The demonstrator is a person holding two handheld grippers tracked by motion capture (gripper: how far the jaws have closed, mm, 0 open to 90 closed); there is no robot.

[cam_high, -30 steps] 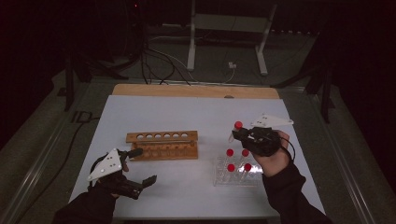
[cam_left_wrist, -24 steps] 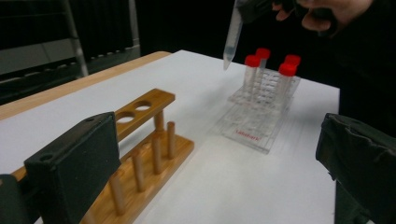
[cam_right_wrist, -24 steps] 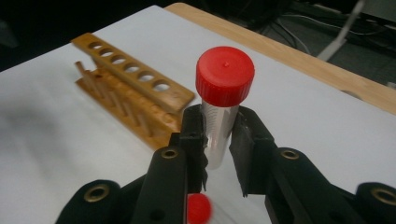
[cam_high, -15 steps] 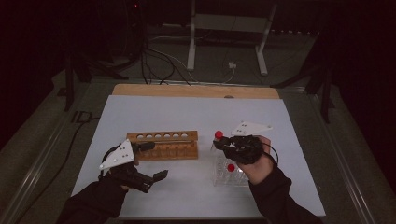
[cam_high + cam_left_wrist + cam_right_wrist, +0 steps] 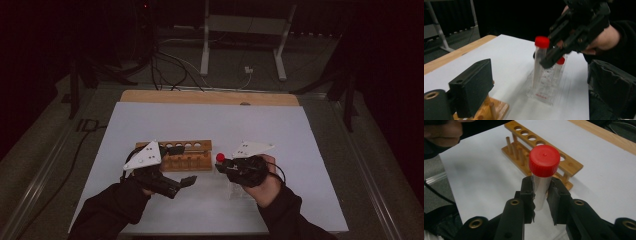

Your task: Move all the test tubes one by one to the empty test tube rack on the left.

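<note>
The right gripper (image 5: 541,195) clamps a clear plastic test tube with a red screw cap (image 5: 543,167) just below the cap, both pads pressed on its wall. In the high view this tube (image 5: 220,158) hangs upright in the air between a clear plastic tube rack (image 5: 235,189) and a brown wooden tube rack with a row of round holes (image 5: 187,155). The clear rack (image 5: 549,85) has at least one more red-capped tube standing in it.

The step in hand looks like a transfer: a tube lifted from the clear rack and carried toward the wooden one. The next move probably calls for keeping the tube vertical, lining its bottom over an open hole in the wooden rack (image 5: 541,147), and lowering it straight before letting go.

The left gripper (image 5: 182,167) sits beside the near end of the wooden rack. Its jaws stand wide and have just been closing a little, with nothing between them. It may be placed to steady the rack.

Everything rests on a white sheet (image 5: 210,125) covering the table, with a strip of pale wooden tabletop (image 5: 210,97) showing at the far edge. The room beyond is dark; grey metal stand legs (image 5: 245,45) and loose cables (image 5: 170,65) lie on the floor behind.
</note>
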